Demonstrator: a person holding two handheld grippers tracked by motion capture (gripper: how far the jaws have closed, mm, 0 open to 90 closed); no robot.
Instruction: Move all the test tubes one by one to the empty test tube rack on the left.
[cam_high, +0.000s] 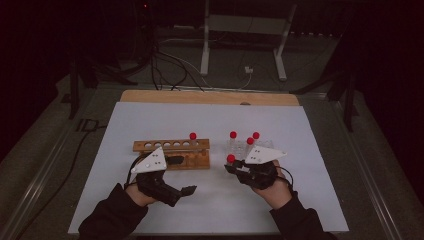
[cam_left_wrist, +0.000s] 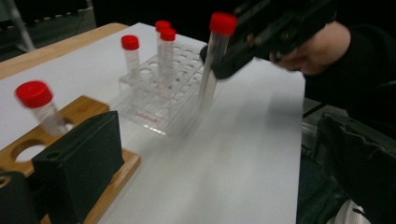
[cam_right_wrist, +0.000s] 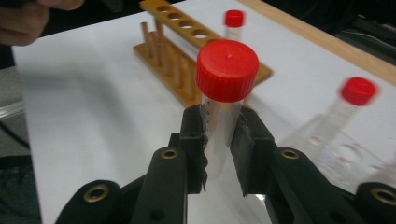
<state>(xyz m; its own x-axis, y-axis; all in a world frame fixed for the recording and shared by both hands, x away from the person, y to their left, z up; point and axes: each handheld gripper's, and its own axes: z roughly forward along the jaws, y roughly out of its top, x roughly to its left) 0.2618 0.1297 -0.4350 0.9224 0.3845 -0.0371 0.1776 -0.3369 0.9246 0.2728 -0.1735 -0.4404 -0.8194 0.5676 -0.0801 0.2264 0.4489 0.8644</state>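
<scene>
My right gripper is shut on a clear tube with a red cap and holds it upright above the white mat. In the high view this held tube hangs just left of the clear plastic rack, which holds three red-capped tubes. A wooden rack to the left carries one red-capped tube in its right end hole. My left gripper is open in front of the wooden rack with nothing between its jaws. The left gripper view shows the held tube in the right gripper.
A white mat covers the table, and a wooden board edge runs along its far side. Beyond the table lie cables and a metal stand on the dark floor.
</scene>
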